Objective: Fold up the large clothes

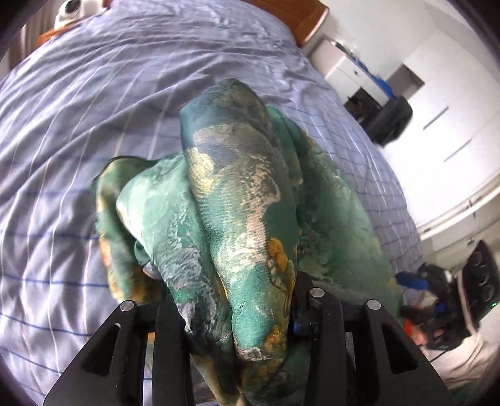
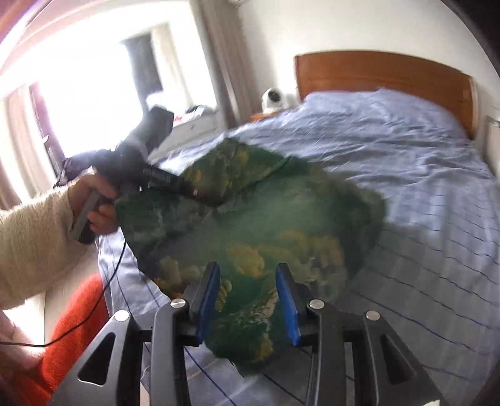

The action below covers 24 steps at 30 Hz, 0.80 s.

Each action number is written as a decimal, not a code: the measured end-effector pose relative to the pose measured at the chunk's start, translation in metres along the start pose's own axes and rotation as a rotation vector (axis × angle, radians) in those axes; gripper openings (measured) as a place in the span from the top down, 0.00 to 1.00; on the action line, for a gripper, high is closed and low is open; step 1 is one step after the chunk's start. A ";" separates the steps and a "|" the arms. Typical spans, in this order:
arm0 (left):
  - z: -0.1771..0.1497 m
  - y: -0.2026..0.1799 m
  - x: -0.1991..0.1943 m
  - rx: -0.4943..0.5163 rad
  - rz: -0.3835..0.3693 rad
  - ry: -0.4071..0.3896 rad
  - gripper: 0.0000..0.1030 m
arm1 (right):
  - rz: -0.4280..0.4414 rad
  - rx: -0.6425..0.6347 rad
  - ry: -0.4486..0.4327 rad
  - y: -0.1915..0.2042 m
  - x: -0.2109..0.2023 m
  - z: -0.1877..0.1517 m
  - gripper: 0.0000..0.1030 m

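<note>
Left gripper (image 2: pixel 187 187) jaws clench green garment (image 1: pixel 243 203); right gripper (image 2: pixel 247 299) jaws released.

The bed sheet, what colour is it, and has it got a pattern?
The bed sheet is pale lavender-blue with thin darker lines, clearest in the left wrist view.

Glossy green cloth garment (image 1: pixel 243 200); wood headboard (image 2: pixel 384 81).

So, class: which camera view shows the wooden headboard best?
The right wrist view: the wooden headboard spans the far end of the bed, its whole top edge visible. The left wrist view catches only a corner of it at the frame's top, behind the green garment.
</note>
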State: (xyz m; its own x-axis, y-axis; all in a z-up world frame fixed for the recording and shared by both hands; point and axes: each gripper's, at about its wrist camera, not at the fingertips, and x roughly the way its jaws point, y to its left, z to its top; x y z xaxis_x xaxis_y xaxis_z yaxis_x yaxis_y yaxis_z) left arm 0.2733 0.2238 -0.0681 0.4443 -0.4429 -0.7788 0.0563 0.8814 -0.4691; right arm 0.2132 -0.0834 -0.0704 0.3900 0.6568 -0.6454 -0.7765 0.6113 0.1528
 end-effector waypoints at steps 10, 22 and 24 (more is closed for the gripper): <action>-0.027 0.067 0.037 -0.153 -0.149 -0.008 0.55 | -0.037 0.051 0.217 0.006 0.075 -0.037 0.66; -0.022 0.079 0.039 -0.165 -0.208 -0.013 0.54 | 0.024 0.183 0.174 -0.026 0.075 0.072 0.63; -0.024 0.077 0.038 -0.158 -0.204 -0.014 0.54 | 0.009 0.202 0.179 -0.044 0.106 0.096 0.63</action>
State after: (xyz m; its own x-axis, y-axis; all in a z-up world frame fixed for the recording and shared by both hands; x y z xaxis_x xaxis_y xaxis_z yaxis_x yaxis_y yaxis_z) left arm 0.2725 0.2711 -0.1437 0.4505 -0.6055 -0.6561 0.0065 0.7371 -0.6758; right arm 0.3362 0.0019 -0.0733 0.2757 0.5854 -0.7625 -0.6585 0.6929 0.2939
